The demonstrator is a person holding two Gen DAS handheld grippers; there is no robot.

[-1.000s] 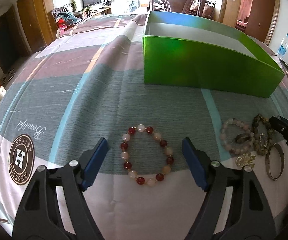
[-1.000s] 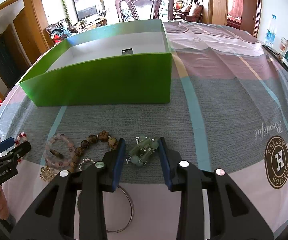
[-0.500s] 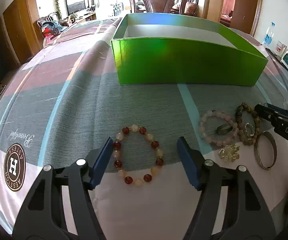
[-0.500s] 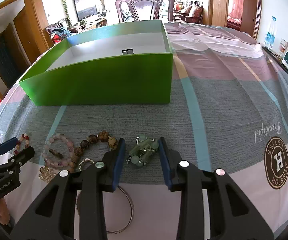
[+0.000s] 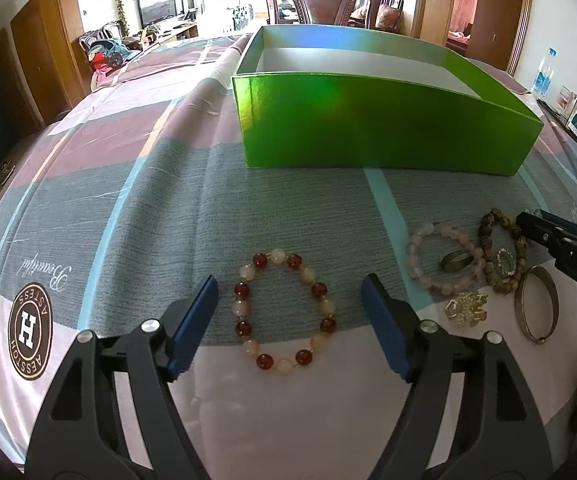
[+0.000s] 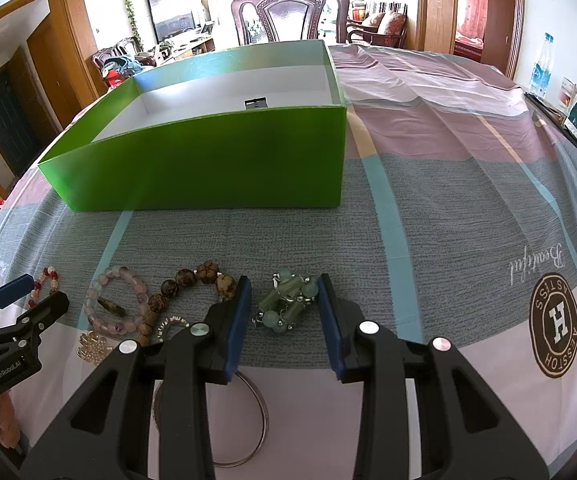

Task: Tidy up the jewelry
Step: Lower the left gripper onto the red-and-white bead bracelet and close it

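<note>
the left hand-held gripper (image 5: 288, 316) stands with its blue pads wide apart, one on each side of the red-and-cream bead bracelet (image 5: 284, 312) – neither pad touches it, and the jaws have just been opening again after a slight narrowing. the bracelet lies flat on the striped cloth of the surface (image 5: 128, 200), in front of the green box (image 5: 368, 128), which sits open-topped further back.

the right hand-held gripper (image 6: 284, 312) brackets the pale green bead bracelet (image 6: 286, 300), bunched in a small heap; its pads sit close against the beads on both sides, though i cannot tell whether they truly press on them.

between the two grippers lies a cluster – a pink bead bracelet (image 5: 440, 260) with a dark ring (image 5: 456, 261) inside it, a brown wooden bead bracelet (image 6: 184, 292), a gold flower brooch (image 5: 466, 307) and a metal bangle (image 5: 536, 304).
</note>
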